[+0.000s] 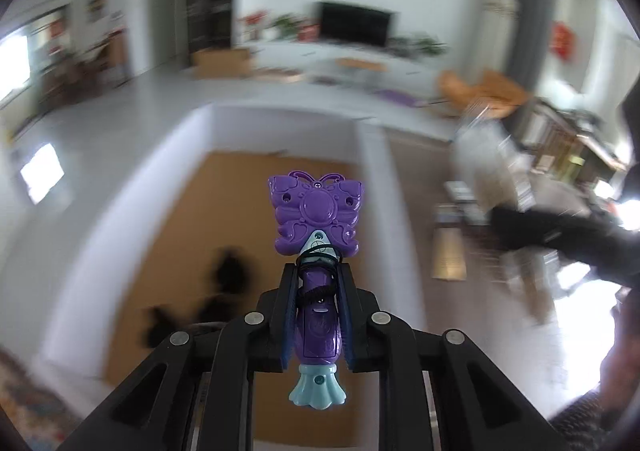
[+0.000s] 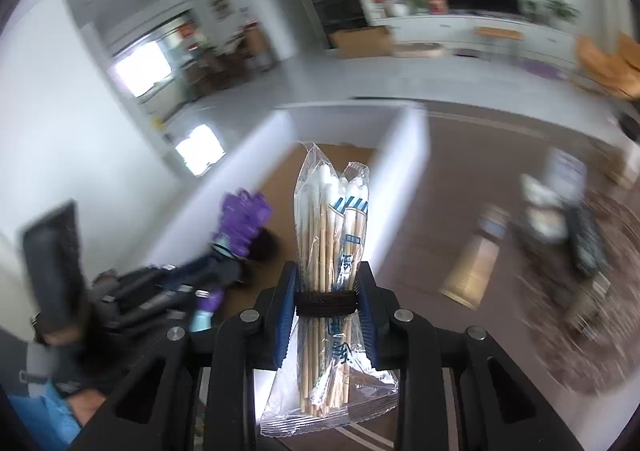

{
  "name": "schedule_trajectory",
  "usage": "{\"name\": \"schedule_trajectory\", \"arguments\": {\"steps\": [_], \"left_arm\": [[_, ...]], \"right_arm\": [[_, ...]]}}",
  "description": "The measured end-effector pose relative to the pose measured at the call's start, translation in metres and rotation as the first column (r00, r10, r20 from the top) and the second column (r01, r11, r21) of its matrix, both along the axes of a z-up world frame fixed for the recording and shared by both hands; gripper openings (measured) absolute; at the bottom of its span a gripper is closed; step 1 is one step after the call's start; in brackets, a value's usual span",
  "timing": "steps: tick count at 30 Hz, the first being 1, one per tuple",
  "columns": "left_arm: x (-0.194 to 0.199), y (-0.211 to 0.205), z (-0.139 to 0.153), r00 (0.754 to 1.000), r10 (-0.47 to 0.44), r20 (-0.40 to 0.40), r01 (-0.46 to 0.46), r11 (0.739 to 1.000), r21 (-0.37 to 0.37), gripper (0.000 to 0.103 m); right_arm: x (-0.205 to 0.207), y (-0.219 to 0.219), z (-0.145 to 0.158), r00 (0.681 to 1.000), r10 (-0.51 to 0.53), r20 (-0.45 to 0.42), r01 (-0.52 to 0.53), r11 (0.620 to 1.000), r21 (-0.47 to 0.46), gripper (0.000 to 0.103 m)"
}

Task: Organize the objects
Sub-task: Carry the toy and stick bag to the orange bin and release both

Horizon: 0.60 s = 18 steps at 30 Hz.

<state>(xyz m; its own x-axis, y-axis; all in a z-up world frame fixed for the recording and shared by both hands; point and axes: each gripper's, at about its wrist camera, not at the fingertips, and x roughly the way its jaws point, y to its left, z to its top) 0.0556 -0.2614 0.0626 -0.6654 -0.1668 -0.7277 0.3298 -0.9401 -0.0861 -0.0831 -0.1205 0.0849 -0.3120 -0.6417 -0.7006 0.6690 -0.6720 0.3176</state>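
My left gripper (image 1: pixel 318 271) is shut on a purple butterfly toy (image 1: pixel 317 217) with a pale blue base, held by its handle above a white-walled box (image 1: pixel 192 171) with a brown cardboard floor. My right gripper (image 2: pixel 327 271) is shut on a bundle of wrapped disposable chopsticks (image 2: pixel 330 235) tied with a dark band, held upright over the same box (image 2: pixel 404 163). The left gripper with the toy (image 2: pixel 244 217) shows blurred at the left in the right wrist view. The right arm (image 1: pixel 560 235) shows blurred at the right in the left wrist view.
A dark wooden table (image 2: pixel 460 179) lies to the right of the box, with a small wooden block (image 2: pixel 472 271) and blurred items on a patterned mat (image 2: pixel 568 231). Dark shapes (image 1: pixel 228 271) lie on the box floor. A living room with a television (image 1: pixel 356 23) lies beyond.
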Motion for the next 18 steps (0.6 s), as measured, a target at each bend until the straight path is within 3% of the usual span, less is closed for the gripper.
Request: {"name": "schedule_trajectory", "arguments": {"steps": [3, 5, 6, 7, 8, 9, 11, 14, 18], "left_arm": [[0.002, -0.042, -0.026, 0.988, 0.098, 0.117, -0.098, 0.995, -0.005, 0.019], [0.001, -0.063, -0.050, 0.959, 0.160, 0.236, -0.161, 0.987, -0.012, 0.020], [0.004, -0.070, -0.061, 0.939, 0.194, 0.283, -0.198, 0.980, -0.013, 0.023], [0.005, -0.071, -0.067, 0.930, 0.209, 0.304, -0.216, 0.976, -0.010, 0.026], [0.009, -0.071, -0.072, 0.925, 0.215, 0.314, -0.225, 0.974, -0.004, 0.041], [0.011, -0.069, -0.072, 0.925, 0.219, 0.310, -0.227, 0.974, -0.011, 0.065], [0.017, -0.062, -0.066, 0.932, 0.245, 0.266, -0.237, 0.970, -0.061, 0.085], [0.019, -0.045, -0.050, 0.952, 0.241, 0.188, -0.224, 0.969, -0.105, 0.085], [0.010, -0.012, -0.029, 0.986, 0.144, 0.088, -0.142, 0.989, -0.034, 0.085]], "right_arm": [[0.002, -0.062, -0.001, 0.996, 0.084, -0.014, -0.084, 0.996, 0.026, 0.029], [0.005, -0.099, -0.015, 0.988, 0.151, 0.023, -0.152, 0.988, 0.019, 0.030], [0.006, -0.109, -0.022, 0.984, 0.175, 0.043, -0.176, 0.984, 0.022, 0.035], [0.007, -0.122, -0.033, 0.977, 0.201, 0.075, -0.205, 0.978, 0.044, 0.054], [0.008, -0.127, -0.040, 0.975, 0.204, 0.089, -0.211, 0.975, 0.068, 0.064], [0.011, -0.127, -0.043, 0.977, 0.199, 0.077, -0.205, 0.975, 0.081, 0.071], [0.017, -0.114, -0.042, 0.982, 0.187, 0.013, -0.188, 0.979, 0.078, 0.075], [0.020, -0.073, -0.038, 0.987, 0.116, -0.115, -0.106, 0.990, 0.088, 0.088], [0.018, 0.012, -0.047, 0.958, -0.052, -0.281, 0.088, 0.989, 0.118, 0.093]]}}
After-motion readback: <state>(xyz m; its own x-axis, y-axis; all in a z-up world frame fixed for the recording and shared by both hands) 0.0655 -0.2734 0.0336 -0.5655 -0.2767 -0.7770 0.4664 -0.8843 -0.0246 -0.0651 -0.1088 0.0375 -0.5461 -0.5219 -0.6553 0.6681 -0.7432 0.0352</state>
